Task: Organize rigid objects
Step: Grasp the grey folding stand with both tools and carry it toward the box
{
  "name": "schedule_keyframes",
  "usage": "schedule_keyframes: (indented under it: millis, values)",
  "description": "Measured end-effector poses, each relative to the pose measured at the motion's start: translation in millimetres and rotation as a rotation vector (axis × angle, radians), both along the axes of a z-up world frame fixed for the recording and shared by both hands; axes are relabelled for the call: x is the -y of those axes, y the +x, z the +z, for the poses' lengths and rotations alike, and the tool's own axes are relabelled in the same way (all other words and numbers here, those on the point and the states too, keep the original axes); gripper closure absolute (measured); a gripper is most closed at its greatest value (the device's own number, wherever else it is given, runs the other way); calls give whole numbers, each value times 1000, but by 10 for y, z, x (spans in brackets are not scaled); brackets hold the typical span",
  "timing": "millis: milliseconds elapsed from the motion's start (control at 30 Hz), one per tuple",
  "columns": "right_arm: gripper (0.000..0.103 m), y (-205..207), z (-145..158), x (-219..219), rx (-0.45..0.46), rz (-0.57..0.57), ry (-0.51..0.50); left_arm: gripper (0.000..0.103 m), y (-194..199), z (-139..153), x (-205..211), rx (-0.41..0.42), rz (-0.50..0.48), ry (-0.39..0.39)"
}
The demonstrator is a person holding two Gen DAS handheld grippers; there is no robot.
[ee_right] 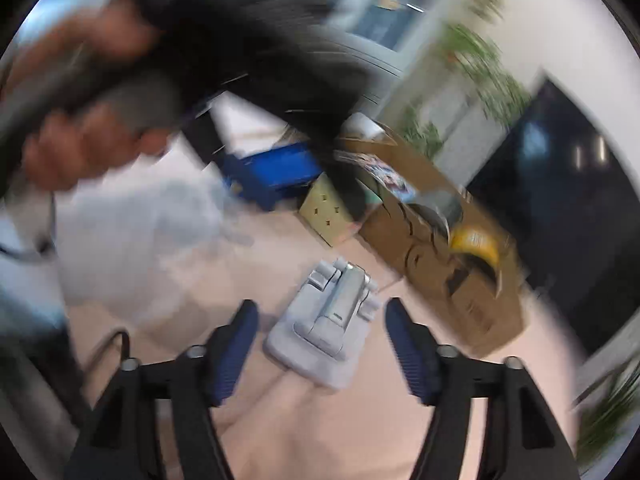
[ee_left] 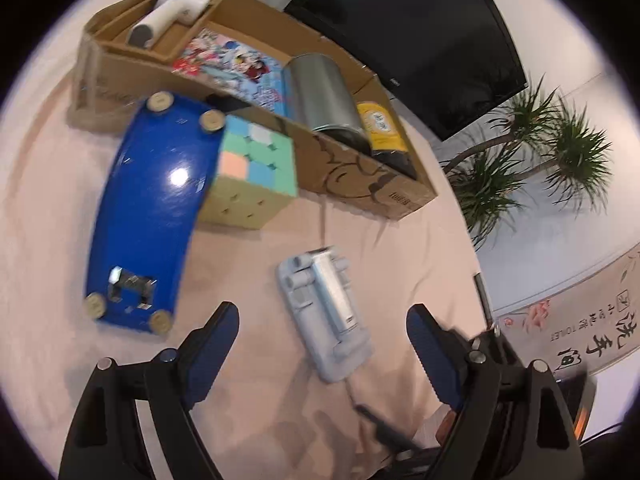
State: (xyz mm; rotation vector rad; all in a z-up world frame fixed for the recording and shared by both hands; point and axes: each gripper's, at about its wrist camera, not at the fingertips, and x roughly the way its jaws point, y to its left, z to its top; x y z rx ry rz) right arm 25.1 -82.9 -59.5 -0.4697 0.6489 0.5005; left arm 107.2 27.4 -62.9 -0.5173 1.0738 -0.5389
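Note:
A light-blue folding phone stand (ee_left: 320, 340) lies flat on the pink cloth. My left gripper (ee_left: 322, 309) hovers over it, open, its pads apart from the stand's sides. In the right wrist view, my right gripper (ee_right: 320, 307) is open too; the stand (ee_right: 320, 332) lies between its fingers with small gaps on both sides. A pastel puzzle cube (ee_left: 256, 168) and a glossy blue curved board (ee_left: 152, 208) with round pads lie in front of a cardboard box (ee_left: 360, 184). The box holds a white handheld device (ee_left: 180, 8), a picture book (ee_left: 236, 64), a metal can (ee_left: 320, 96) and a yellow-labelled can (ee_left: 382, 128).
A dark screen (ee_left: 420, 40) stands behind the box, with potted plants (ee_left: 540, 148) to its right. The right wrist view is blurred; a person's hand (ee_right: 72, 152) and dark sleeve (ee_right: 248, 40) cross its upper left. The cloth's edge falls away at the right.

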Motion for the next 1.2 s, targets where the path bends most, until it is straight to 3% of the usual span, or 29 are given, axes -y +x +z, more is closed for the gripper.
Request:
schedule_keyframes:
  millis: [100,233,333,467,533,600,633,800,900,1000,1100,1200]
  values:
    - [27,252,-63,232,-218,-124,157,17,35,-131,91,-48,-7,-9]
    - [28,500,-264,283,-354,-208,206,18,72,-231,217,-79,-44,-39]
    - [37,563,-426,288,-361,-277,187,24,115,-308,276,-107,-59,-43]
    - [39,554,-440,439,-429,-303,298,26,101,-336,253,-103,-52,-60]
    - [39,561,-431,558,-522,-310,430,35,95,-358,253,-111,-58,-58]
    - [39,570,-418,569,-573,-304,501,61,95,-404,277,-139,-77,-52]
    - [39,561,-412,569,-595,-300,535,61,81,-411,277,-141,-79,-57]
    - [39,577,-104,432,-525,-269,566,70,52,-31,162,-27,-51,-28]
    - [39,736,247,289,-433,-235,584,73,298,437,3,87,-60,29]
    - [39,1067,535,113,-340,-222,603,73,742,773,-199,151,-86,62]
    - [39,1523,615,-34,-342,-242,624,73,1258,833,-441,123,-105,57]
    - [39,1860,532,-127,-391,-274,624,73,1678,692,-595,62,-110,42]
